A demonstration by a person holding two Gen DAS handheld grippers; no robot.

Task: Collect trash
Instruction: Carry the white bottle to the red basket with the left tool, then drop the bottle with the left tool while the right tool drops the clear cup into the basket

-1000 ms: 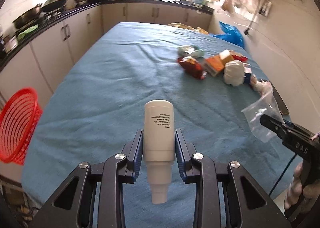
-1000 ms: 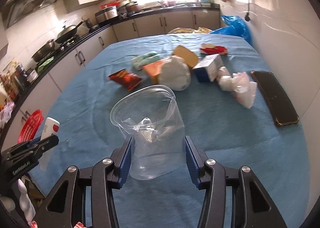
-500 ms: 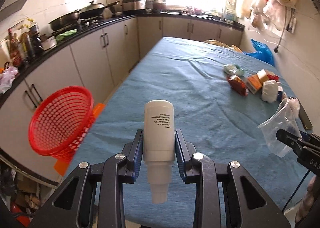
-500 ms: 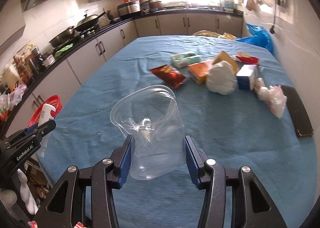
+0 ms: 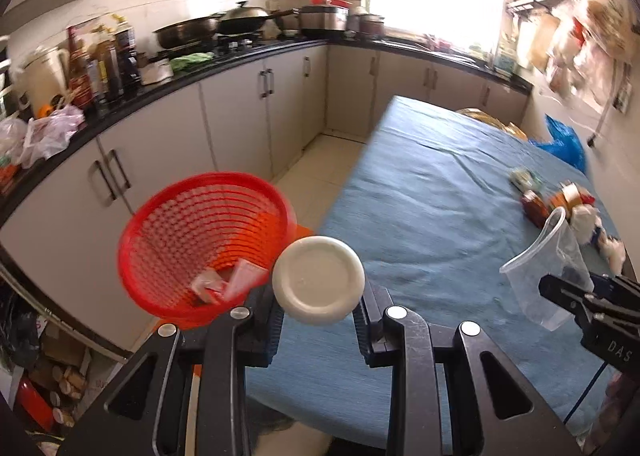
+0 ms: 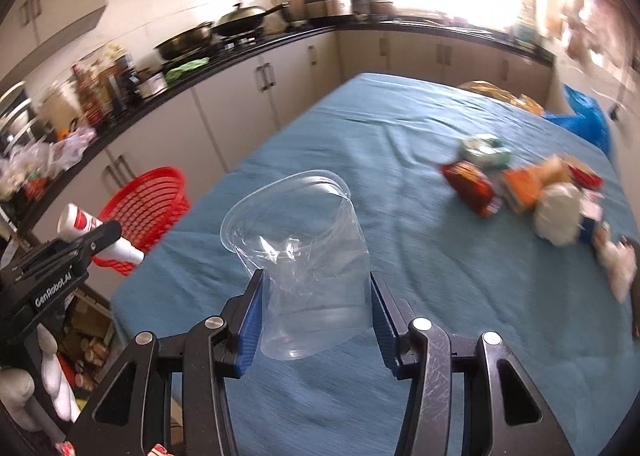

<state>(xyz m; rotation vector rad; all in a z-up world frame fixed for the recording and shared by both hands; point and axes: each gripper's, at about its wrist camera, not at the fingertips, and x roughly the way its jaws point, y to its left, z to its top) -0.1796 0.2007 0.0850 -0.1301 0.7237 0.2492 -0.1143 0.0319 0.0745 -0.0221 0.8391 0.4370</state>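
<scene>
My left gripper [image 5: 319, 292] is shut on a white bottle [image 5: 318, 280], whose round base faces the camera. It hangs just right of a red mesh basket [image 5: 188, 232], at the near-left corner of the blue-clothed table [image 5: 432, 223]. A few wrappers [image 5: 224, 282] lie in the basket. In the right wrist view the bottle [image 6: 80, 220] shows a red label, with the basket [image 6: 148, 195] behind it. My right gripper [image 6: 316, 280] is shut on a crumpled clear plastic cup [image 6: 304, 256] above the table [image 6: 400, 143]. The cup [image 5: 540, 268] and right gripper [image 5: 568, 292] show at the right.
A heap of packets, boxes and wrappers [image 6: 520, 183] lies on the table's far right [image 5: 560, 203]. A blue bag [image 6: 588, 119] sits beyond it. Cabinets and a black counter [image 5: 240, 95] with pans and bottles run along the left. Boxes and cans [image 5: 60, 376] clutter the floor.
Both grippers have swung left toward the table's corner, so the basket now looms close in the left wrist view. The bottle has tipped in its grip, base toward the camera. The cup stays held.
</scene>
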